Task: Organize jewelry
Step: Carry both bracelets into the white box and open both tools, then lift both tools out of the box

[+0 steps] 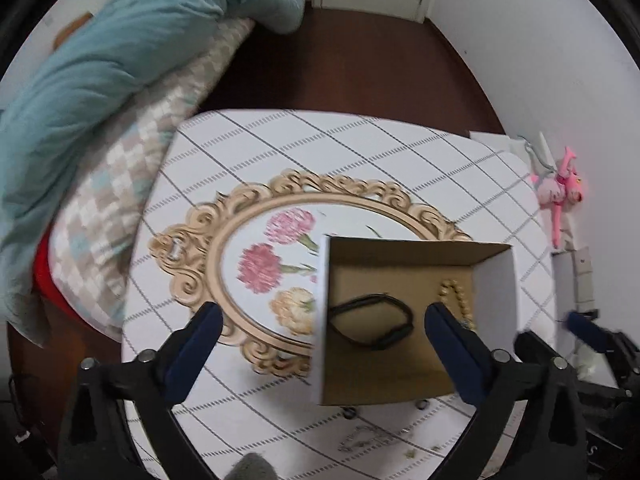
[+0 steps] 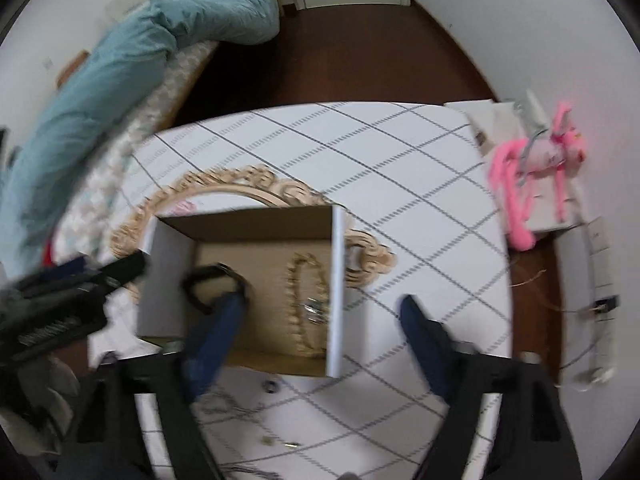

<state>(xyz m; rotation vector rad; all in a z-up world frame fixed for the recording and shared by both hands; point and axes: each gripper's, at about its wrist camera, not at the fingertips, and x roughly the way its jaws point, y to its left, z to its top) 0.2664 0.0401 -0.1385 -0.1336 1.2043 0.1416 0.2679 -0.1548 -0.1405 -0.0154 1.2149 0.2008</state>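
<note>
Both the left gripper (image 1: 324, 316) and right gripper (image 2: 324, 304) are held wide apart and empty above the open white-walled cardboard box (image 1: 496, 292), where a black band (image 1: 370, 320) and gold bead necklace (image 2: 304, 304) are lodged, the necklace nearer the right gripper.

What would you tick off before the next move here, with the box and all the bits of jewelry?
1. Left hand-held gripper open, nothing held: ok.
2. Right hand-held gripper open, nothing held: ok.
3. Black band lying inside the cardboard box: ok.
4. Bead necklace inside the box: ok.
5. Loose pieces on the tablecloth in front of the box, not yet packed: not ok.
6. What those small pieces are: cannot tell, too blurred.
</note>
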